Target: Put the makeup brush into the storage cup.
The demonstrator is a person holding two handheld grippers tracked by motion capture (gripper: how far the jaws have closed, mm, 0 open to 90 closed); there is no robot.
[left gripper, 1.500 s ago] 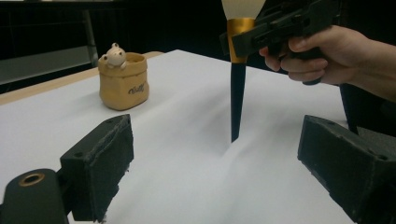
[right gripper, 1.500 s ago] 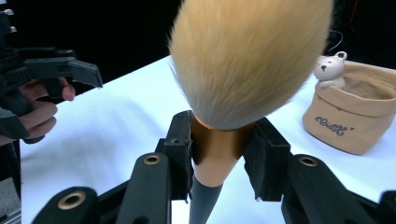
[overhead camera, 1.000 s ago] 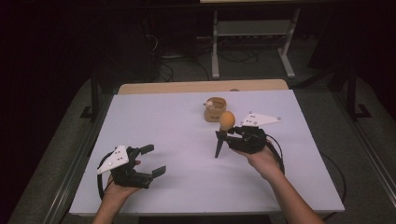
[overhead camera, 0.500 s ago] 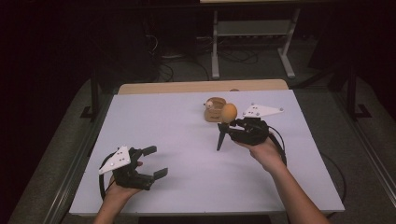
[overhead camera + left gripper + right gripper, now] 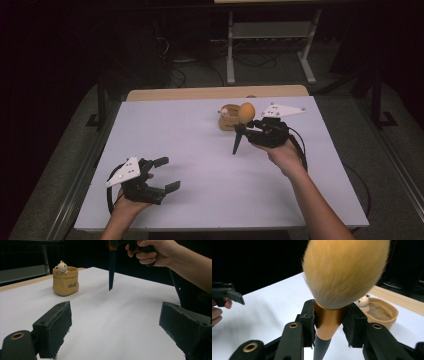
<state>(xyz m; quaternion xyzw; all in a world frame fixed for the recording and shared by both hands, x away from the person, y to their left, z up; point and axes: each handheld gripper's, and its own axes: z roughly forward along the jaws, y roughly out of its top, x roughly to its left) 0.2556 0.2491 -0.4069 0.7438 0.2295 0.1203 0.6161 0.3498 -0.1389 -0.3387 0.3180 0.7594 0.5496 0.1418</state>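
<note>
1. The makeup brush (image 5: 242,126) stands nearly upright above the counter (image 5: 200,150): its fluffy orange-tan head is on top, and its long axis runs down through a copper collar to a dark tapered handle whose tip points at the white surface, leaning slightly toward the person's left in the high view.
2. In the left gripper view the handle tip (image 5: 110,277) hangs above the counter without touching it.
3. The right hand-held gripper (image 5: 250,131) is clamped on the brush; in the right gripper view its two black pads press the copper collar (image 5: 329,320) from both sides, with the bristles above the jaws and the handle below them.
4. The small tan pot (image 5: 229,117) with a little bear figure on its rim sits just behind and to the left of the brush, near the counter's far edge.
5. The left hand-held gripper (image 5: 162,175) rests near the front left corner, jaws spread wide with nothing between them.
6. A broad stretch of bare white counter lies between the two grippers, and to the left of the pot.
</note>
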